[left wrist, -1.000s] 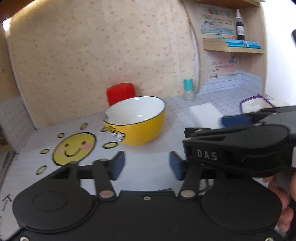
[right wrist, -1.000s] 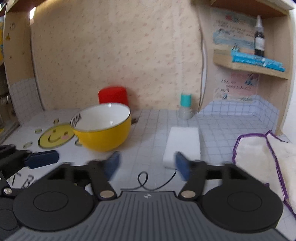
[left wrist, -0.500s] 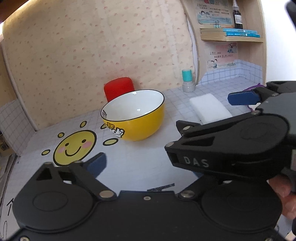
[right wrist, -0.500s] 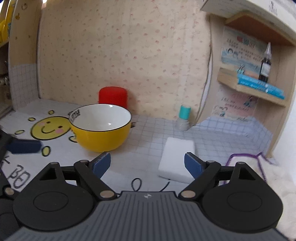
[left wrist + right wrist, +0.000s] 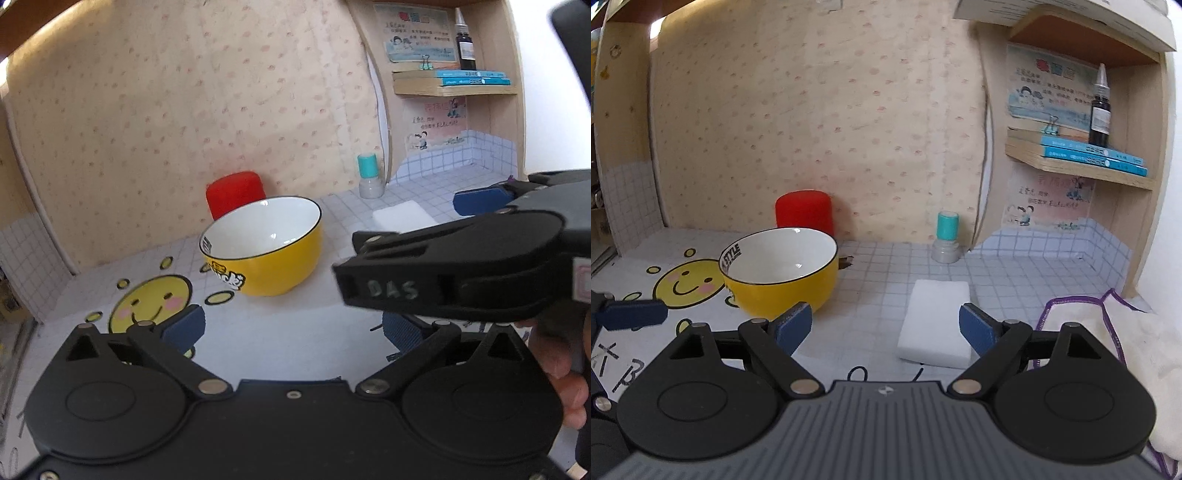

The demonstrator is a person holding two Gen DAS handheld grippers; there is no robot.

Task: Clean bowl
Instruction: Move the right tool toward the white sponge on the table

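A yellow bowl (image 5: 264, 245) (image 5: 781, 271) with a white inside stands upright and empty on the tabletop. To its right lies a white sponge block (image 5: 936, 321) (image 5: 402, 216). My left gripper (image 5: 291, 328) is open, short of the bowl, with nothing between its blue pads. My right gripper (image 5: 886, 326) is open too, above the table in front of the sponge, its right pad near the sponge's near corner. In the left wrist view the body of the right gripper (image 5: 461, 273) crosses the frame and hides part of the sponge.
A red cup (image 5: 804, 214) stands behind the bowl by the wall. A small teal-capped bottle (image 5: 946, 236) is at the back. A cream cloth with purple edging (image 5: 1108, 332) lies at the right. A smiley sun print (image 5: 147, 306) marks the table at the left. A shelf (image 5: 1078, 162) holds books.
Both grippers have opened wider over the last second. The right gripper rose and drew back, and now crosses the left wrist view higher. Bowl and sponge stayed put.
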